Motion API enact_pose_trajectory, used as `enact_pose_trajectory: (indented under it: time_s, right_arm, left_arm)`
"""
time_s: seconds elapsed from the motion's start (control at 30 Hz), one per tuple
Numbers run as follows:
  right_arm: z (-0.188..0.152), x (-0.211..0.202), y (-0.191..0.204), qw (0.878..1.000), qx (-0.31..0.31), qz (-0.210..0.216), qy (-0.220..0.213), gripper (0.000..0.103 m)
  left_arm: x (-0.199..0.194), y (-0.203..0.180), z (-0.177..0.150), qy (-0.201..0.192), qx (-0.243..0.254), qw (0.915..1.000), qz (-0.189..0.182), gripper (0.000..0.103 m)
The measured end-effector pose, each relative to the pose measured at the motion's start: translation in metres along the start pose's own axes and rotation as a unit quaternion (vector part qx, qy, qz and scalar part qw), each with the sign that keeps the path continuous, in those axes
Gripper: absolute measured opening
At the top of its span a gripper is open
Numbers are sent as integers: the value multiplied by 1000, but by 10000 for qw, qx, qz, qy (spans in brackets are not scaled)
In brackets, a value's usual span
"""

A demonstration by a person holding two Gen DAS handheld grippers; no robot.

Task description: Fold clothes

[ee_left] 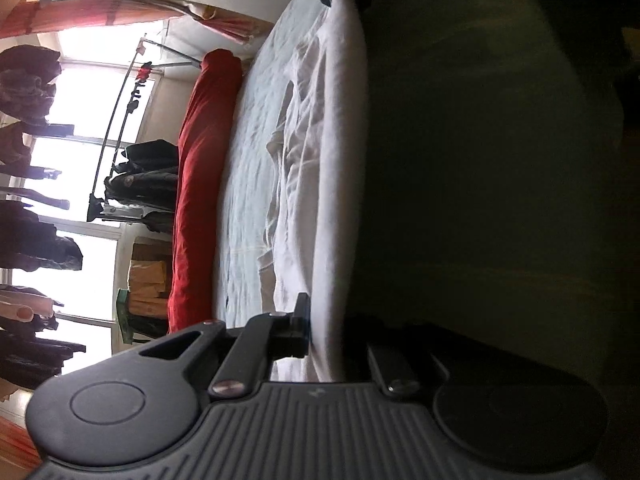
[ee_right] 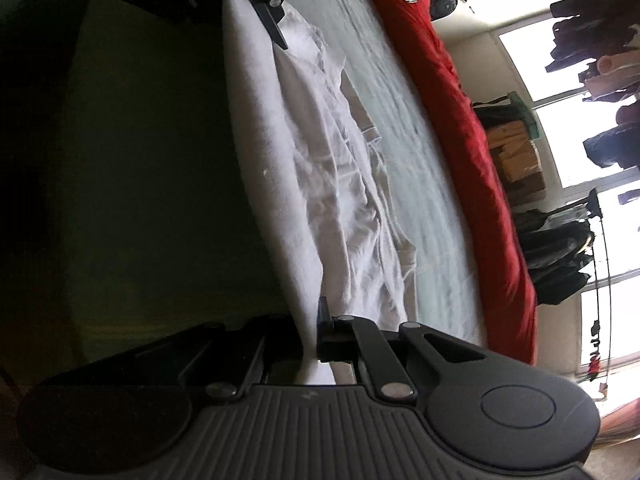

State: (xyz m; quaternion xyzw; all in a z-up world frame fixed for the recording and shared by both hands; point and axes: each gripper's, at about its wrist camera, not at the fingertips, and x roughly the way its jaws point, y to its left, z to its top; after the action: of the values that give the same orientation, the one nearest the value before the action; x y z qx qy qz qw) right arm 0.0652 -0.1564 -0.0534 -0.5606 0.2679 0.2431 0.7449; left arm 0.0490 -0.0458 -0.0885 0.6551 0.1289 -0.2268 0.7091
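While both tongs clamp one white garment (ee_left: pixel 344 128) along its edge, the left gripper (ee_left: pixel 320 332) and right gripper (ee_right: pixel 310 332) each pinch cloth between closed jaws. Beyond the fingertips the garment trails onto one pale bedsheet (ee_left: pixel 248 152), with one red bolster (ee_right: pixel 472 128) farther off.

A white garment (ee_left: pixel 340 168) is seen pulled taut along one straight edge, lifted up off the pale bedsheet, with the rest left bunched and wrinkly on the bed. Its shaded underside looks dark olive. A ribbed cuff (ee_right: pixel 372 132) is spotted too.
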Motion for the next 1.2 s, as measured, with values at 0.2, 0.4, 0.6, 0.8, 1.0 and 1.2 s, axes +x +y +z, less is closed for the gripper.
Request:
enact_pose_trajectory:
  time_s: [0.2,0.4,0.6,0.8,1.0,1.2]
  right_arm:
    - [-1,7,19,9992,167,296,202,15]
    - [-13,-3,4,9932,723,868,290,56]
    - [-37,-28,-39,9721,1843,1452,56,63]
    - [-52,-55,-67,9291,3172,1783,-655,69]
    - [-58,-37,-92,8999,3894,1702,-983,70]
    - [-35,6,-104,9048,3638,1820,-1260,66]
  left_arm:
    - [-4,-9,-2,13,-259,9993,-268,14]
    - [-20,14,-20,109,-951,9906,-973,34]
    - [-31,75,-53,94,-2413,9588,-1495,41]
    - [-15,125,-63,-452,-3594,9137,-1844,48]
    - [-12,147,-65,-832,-3704,9031,-2008,58]
    - [10,106,-72,-388,-4127,8815,-2260,61]
